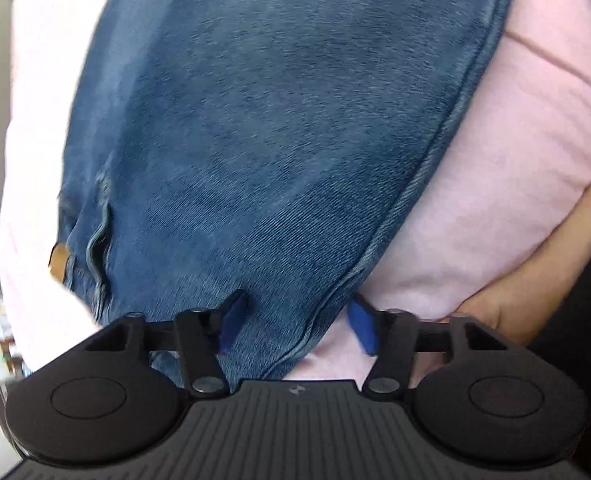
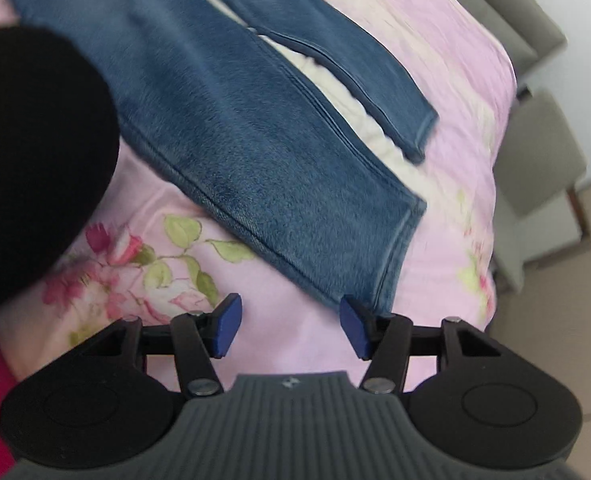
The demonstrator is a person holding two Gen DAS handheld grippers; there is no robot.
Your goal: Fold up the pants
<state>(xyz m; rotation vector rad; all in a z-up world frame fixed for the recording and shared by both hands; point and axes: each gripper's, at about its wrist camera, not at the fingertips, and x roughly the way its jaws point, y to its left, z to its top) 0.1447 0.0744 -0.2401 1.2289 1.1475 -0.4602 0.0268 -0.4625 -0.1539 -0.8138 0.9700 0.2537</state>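
The blue denim pants [image 2: 231, 128] lie spread flat on the pink floral bedspread [image 2: 183, 264], legs parted in a narrow V with both hems toward the bed's edge, a layout that suits a lengthwise fold. The right gripper [image 2: 291, 326] hovers with fingers wide, one blue pad just beside the near leg's hem corner, probably lining up a pinch there. The left gripper [image 1: 297, 322] sits low over the upper part of the pants, fingers wide and straddling a seamed edge, holding nothing.
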